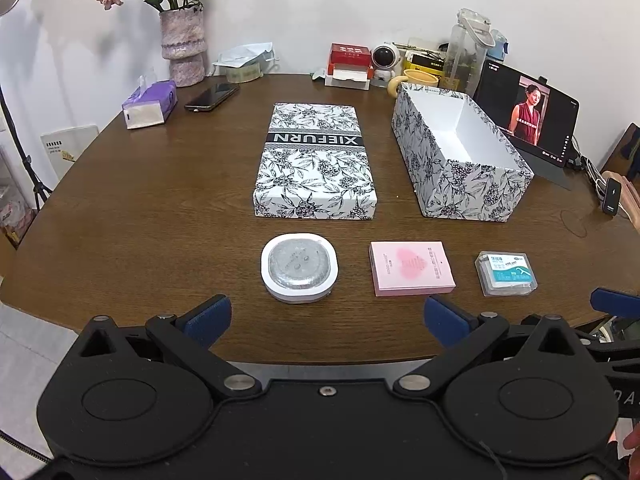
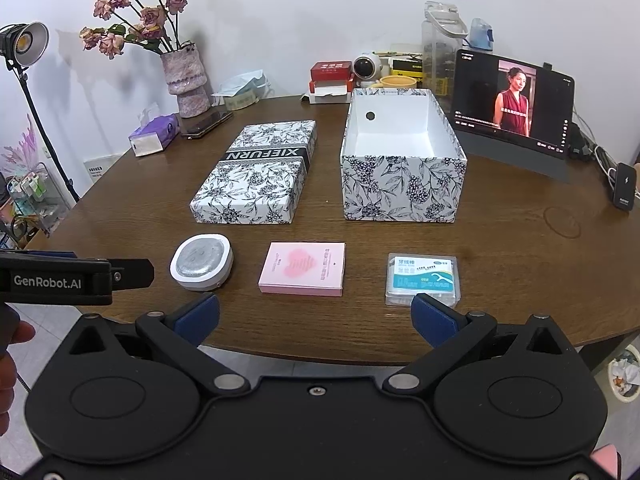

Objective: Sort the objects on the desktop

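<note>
Three small items lie in a row near the table's front edge: a white rounded case with a silver top [image 1: 299,267] [image 2: 202,262], a pink card box [image 1: 412,267] [image 2: 303,267] and a clear floss-pick box [image 1: 506,273] [image 2: 423,279]. Behind them sit a floral lid [image 1: 315,160] [image 2: 256,172] marked XIEFURN and an open, empty floral box [image 1: 460,176] [image 2: 402,184]. My left gripper [image 1: 326,318] hangs open over the front edge, short of the white case. My right gripper [image 2: 316,316] is open too, near the pink box and floss box.
Along the far side of the round wooden table [image 1: 160,216] stand a flower vase [image 1: 182,48], purple tissue pack [image 1: 150,104], phone [image 1: 212,96], red boxes [image 1: 350,64], a bottle [image 1: 468,48] and a tablet [image 1: 528,116] playing video. A lamp stand [image 2: 24,44] stands left.
</note>
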Demonstrator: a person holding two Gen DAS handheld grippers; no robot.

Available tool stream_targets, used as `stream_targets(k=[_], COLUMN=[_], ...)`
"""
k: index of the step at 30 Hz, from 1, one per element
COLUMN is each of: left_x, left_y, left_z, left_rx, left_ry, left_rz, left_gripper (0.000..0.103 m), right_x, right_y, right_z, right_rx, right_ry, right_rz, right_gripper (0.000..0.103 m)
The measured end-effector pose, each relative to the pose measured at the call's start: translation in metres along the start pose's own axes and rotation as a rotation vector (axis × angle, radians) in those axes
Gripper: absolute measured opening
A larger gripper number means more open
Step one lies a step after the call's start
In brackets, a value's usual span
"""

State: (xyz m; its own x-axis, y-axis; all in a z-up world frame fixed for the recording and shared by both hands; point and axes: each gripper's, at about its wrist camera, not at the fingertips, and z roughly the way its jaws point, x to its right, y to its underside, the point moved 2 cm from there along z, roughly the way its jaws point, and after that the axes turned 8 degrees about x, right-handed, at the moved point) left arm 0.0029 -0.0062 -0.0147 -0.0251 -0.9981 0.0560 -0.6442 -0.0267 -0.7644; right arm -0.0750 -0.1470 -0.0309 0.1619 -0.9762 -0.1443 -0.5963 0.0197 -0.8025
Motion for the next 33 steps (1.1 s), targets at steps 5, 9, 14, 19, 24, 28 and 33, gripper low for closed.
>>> stream_targets(k=[5, 9, 14, 19, 24, 28, 33], left_x=[0.0007, 0.0011, 0.0018, 0.0021, 0.0052, 0.0068, 0.0084], left_y=[0.0011, 0.0020, 0.0026, 0.0023, 0.0026, 0.0031, 0.0025], left_z=[-0.0009, -0.0018, -0.0032, -0.0031, -0.0028, -0.0021, -0.0016], left_rx=[0.000, 0.000, 0.012, 0.011, 0.010, 0.005, 0.003], left_ry=[-0.001, 0.003, -0.003, -0.004, -0.007, -0.004, -0.004], left_rz=[-0.002, -0.005, -0.011, -0.021, -0.011, -0.010, -0.008], left_gripper=[0.103, 0.103, 0.103, 0.103, 0.103, 0.103, 0.103], right_x=[-0.0001, -0.0004, -0.0004, -0.0005, 0.0006, -0.0003, -0.0002], right_y=[0.0001, 0.0003, 0.0014, 0.0007, 0.0005, -0.0004, -0.0006], right_z=[-0.0013, -0.0014, -0.0028, -0.0038, -0.0038, -0.0028, -0.0022], right_rx=[0.000, -0.005, -0.006, -0.002, -0.003, -0.005, -0.006], right_ry=[-0.004, -0.010, -0.023, -0.024, -0.024, -0.028, -0.032], right_rz=[0.000, 0.003, 0.008, 0.005, 0.009, 0.003, -0.002], right_gripper=[0.103, 0.103, 0.103, 0.103, 0.103, 0.103, 0.103])
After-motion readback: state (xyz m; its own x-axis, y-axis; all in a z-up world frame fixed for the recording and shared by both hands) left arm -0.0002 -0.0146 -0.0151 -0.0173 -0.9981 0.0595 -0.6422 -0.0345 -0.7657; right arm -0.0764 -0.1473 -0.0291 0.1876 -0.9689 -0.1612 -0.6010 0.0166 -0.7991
